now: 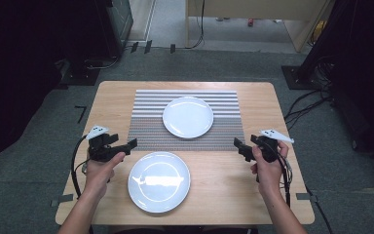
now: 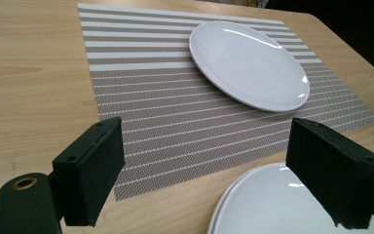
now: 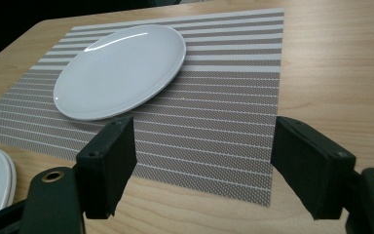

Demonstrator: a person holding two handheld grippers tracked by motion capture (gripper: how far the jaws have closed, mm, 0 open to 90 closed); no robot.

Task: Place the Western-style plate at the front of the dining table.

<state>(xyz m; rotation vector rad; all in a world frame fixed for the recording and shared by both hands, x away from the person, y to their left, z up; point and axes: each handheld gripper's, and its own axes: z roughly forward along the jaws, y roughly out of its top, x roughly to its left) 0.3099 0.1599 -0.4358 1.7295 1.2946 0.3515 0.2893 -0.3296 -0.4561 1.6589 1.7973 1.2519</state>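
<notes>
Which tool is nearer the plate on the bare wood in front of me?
Left. The left tool hangs just beyond that plate's far-left rim, jaws open. The right tool sits farther off, past its far-right side, also open and empty.

high overhead, 2 low gripper views, shared placemat [image 1: 185,119]

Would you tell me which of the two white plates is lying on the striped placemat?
The far plate lies on the striped placemat; the near plate, between the person's hands, sits on bare wood.
</notes>
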